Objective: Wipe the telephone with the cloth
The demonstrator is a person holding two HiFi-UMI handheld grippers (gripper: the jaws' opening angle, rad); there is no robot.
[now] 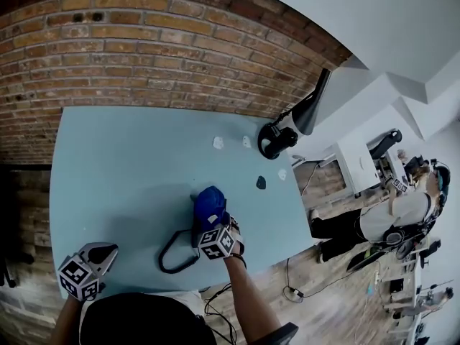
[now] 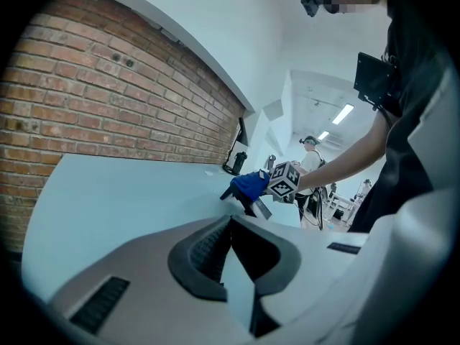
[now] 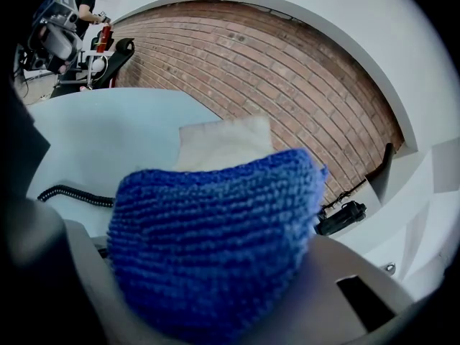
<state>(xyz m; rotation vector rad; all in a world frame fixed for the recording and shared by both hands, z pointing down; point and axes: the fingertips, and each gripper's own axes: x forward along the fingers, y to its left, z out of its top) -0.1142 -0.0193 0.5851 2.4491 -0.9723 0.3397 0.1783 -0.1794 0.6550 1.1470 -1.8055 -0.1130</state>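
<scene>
My right gripper (image 1: 213, 220) is shut on a blue knitted cloth (image 1: 210, 205) and holds it down near the middle of the light blue table (image 1: 122, 164). The cloth (image 3: 215, 243) fills the right gripper view. The dark telephone (image 2: 244, 198) is mostly covered by it, and only a dark edge shows in the left gripper view. Its black coiled cord (image 1: 172, 256) loops toward the near edge, and the cord (image 3: 72, 194) also shows in the right gripper view. A pale shape (image 3: 224, 142) lies just beyond the cloth. My left gripper (image 1: 108, 251) sits at the near left corner, shut on nothing.
Small white scraps (image 1: 218, 142) and a dark one (image 1: 260, 182) lie toward the far right of the table. A black lamp (image 1: 310, 106) with its base (image 1: 277, 139) stands at the far right corner. A brick wall (image 1: 158, 42) runs behind. A person (image 1: 402, 214) stands to the right.
</scene>
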